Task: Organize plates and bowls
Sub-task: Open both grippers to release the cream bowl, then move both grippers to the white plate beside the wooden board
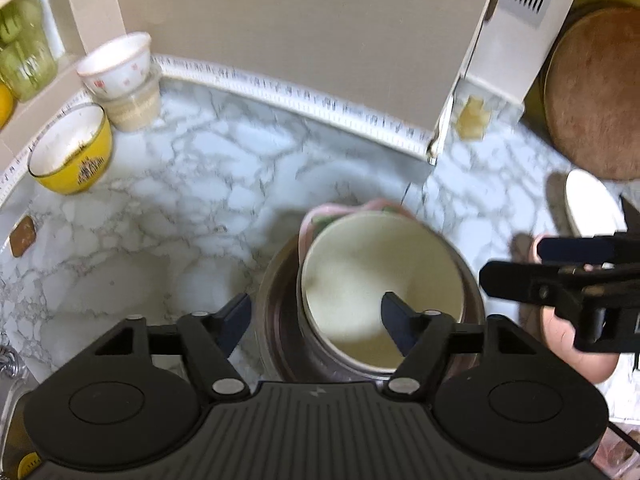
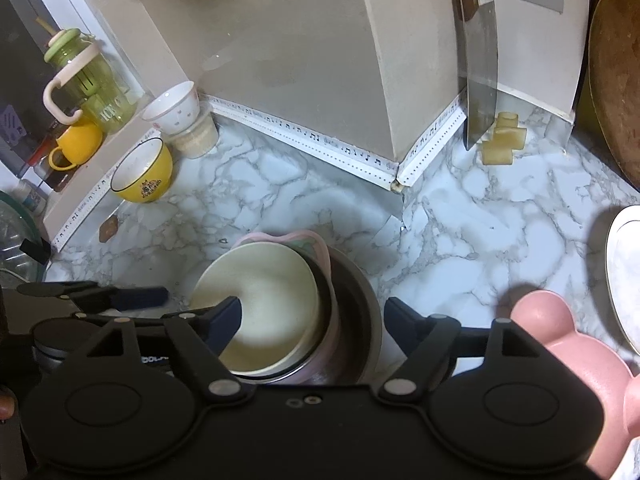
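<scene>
A cream bowl (image 1: pixel 376 288) sits tilted in a stack, on a pink dish (image 1: pixel 320 216) inside a dark metal bowl (image 1: pixel 280 320). The stack also shows in the right wrist view, with the cream bowl (image 2: pixel 268 300) on top. My left gripper (image 1: pixel 316 320) is open; its right finger reaches into the cream bowl and its left finger is outside the stack. My right gripper (image 2: pixel 312 320) is open above the stack's right side, its left finger over the cream bowl. A yellow bowl (image 1: pixel 72 152) and a white patterned bowl (image 1: pixel 116 64) on a cup stand at the back left.
A pink bear-shaped dish (image 2: pixel 560 340) and a white plate (image 2: pixel 624 272) lie right of the stack. A cleaver (image 2: pixel 480 80) leans against the wall. A round wooden board (image 1: pixel 596 92) stands far right. A green jug (image 2: pixel 88 80) and a yellow mug (image 2: pixel 76 144) sit on the left ledge.
</scene>
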A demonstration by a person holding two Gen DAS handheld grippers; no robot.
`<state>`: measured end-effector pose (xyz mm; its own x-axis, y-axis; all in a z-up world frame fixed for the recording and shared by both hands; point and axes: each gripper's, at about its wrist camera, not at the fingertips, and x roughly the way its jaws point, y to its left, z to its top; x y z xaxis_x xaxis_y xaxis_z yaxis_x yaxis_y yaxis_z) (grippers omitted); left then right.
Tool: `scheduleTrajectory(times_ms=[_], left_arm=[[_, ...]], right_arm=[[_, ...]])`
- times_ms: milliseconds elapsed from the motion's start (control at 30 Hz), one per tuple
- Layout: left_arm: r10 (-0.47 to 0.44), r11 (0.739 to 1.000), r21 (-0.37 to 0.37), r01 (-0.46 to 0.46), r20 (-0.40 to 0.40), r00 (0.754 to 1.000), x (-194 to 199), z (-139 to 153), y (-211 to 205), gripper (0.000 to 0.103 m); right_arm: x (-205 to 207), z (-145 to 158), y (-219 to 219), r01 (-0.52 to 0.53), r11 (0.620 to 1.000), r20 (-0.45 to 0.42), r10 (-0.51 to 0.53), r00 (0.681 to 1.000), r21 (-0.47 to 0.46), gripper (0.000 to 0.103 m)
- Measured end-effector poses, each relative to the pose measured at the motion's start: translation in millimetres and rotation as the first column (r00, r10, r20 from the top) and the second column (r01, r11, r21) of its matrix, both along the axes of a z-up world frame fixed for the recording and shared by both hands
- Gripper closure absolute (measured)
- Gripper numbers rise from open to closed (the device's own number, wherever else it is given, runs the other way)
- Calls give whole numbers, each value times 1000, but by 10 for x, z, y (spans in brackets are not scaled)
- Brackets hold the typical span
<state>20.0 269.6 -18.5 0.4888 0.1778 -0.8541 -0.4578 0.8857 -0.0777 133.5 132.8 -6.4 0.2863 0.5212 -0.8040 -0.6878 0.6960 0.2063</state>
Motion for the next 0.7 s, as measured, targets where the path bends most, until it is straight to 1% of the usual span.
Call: scheduleTrajectory(times_ms=[133,200,233,333,467,700], left_arm=[[-7,1000,6,7,45,999,-48,137,-38,31],[-21,1000,16,20,67,998,-60,206,-77,31],[-29,999,23,27,83,996,-67,239,-102,31],[-56,998,31,53,124,991,-57,334,-202,27],[-105,994,12,105,168,980,8,438,-366,27],[-202,979,36,199,188,961,333,602,-744,27]], right_arm=[[-66,62,-42,-20,1000,20,19,1000,16,18],[-100,97,-88,-30,999,30,29,999,24,10],[-107,118,-115,-27,999,35,26,999,28,9],[-111,189,-233,-18,999,46,15,999,48,8],[-61,289,-444,12,997,51,-16,999,72,8],[139,439,-1014,127,988,80,-134,988,89,8]])
